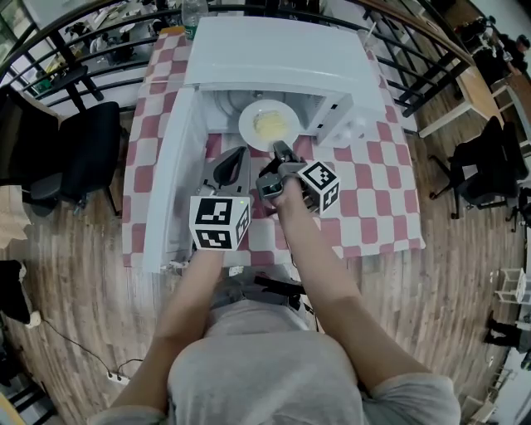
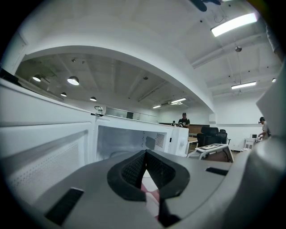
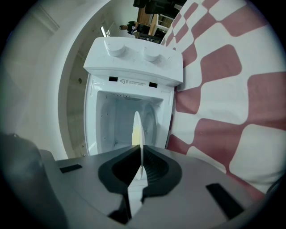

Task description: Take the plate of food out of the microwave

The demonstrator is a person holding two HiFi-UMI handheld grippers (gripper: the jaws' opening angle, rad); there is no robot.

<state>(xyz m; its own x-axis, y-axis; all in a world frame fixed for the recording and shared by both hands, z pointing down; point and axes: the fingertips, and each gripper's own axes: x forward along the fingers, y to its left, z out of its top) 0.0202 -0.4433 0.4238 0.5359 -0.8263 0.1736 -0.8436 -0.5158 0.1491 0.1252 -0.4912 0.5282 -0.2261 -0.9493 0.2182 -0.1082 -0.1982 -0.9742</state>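
A white plate (image 1: 267, 124) with pale yellow food sits at the mouth of the open white microwave (image 1: 274, 58). My right gripper (image 1: 280, 152) is shut on the plate's near rim. In the right gripper view, which is rolled sideways, the plate (image 3: 136, 129) shows edge-on as a thin white blade between the pads, with the microwave (image 3: 134, 62) cavity behind it. My left gripper (image 1: 231, 164) hovers just left of the right one, in front of the cavity. Its pads meet at the tips with nothing between them (image 2: 145, 154). The microwave door (image 1: 170, 183) hangs open on the left.
The microwave stands on a table with a red-and-white checked cloth (image 1: 373, 183). A bottle (image 1: 192, 12) stands behind it. Black chairs (image 1: 83, 153) are on the left, another chair (image 1: 485, 170) on the right, and a railing runs along the back.
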